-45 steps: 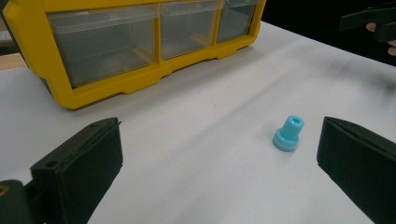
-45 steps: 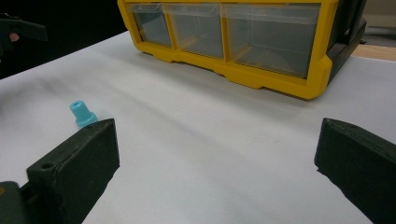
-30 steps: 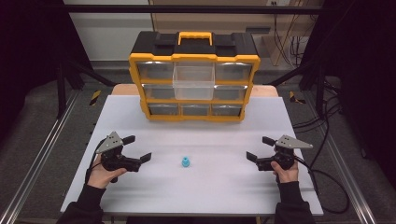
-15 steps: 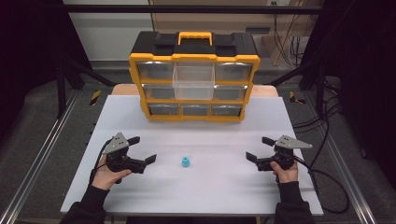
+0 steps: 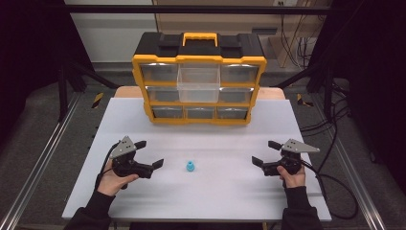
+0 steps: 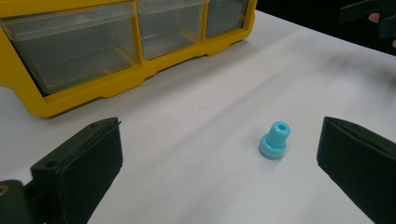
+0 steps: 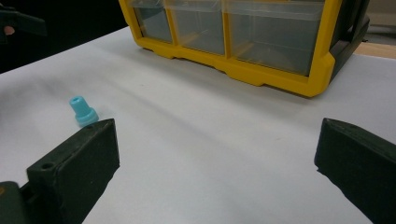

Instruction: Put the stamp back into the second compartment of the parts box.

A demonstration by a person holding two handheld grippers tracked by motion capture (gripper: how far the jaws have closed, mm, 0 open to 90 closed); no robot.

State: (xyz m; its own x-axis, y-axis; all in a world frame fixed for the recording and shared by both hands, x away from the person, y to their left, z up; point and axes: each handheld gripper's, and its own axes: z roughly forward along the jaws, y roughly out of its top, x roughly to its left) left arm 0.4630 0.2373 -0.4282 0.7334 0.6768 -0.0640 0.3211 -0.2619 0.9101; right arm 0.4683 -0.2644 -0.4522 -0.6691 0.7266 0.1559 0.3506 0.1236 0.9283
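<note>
The blue cap (image 5: 190,166) stood upright on the white bench (image 5: 230,196), near the left hand-held gripper (image 5: 151,155), whose jaws gaped wide and framed it, probably lining up a grab; the right hand-held gripper (image 5: 263,153) waited well apart, also spread

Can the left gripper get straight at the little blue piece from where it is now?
Probably yes. The left gripper is open and the blue piece stands upright on bare table just ahead, between its jaw lines, with nothing lying between them.
</note>
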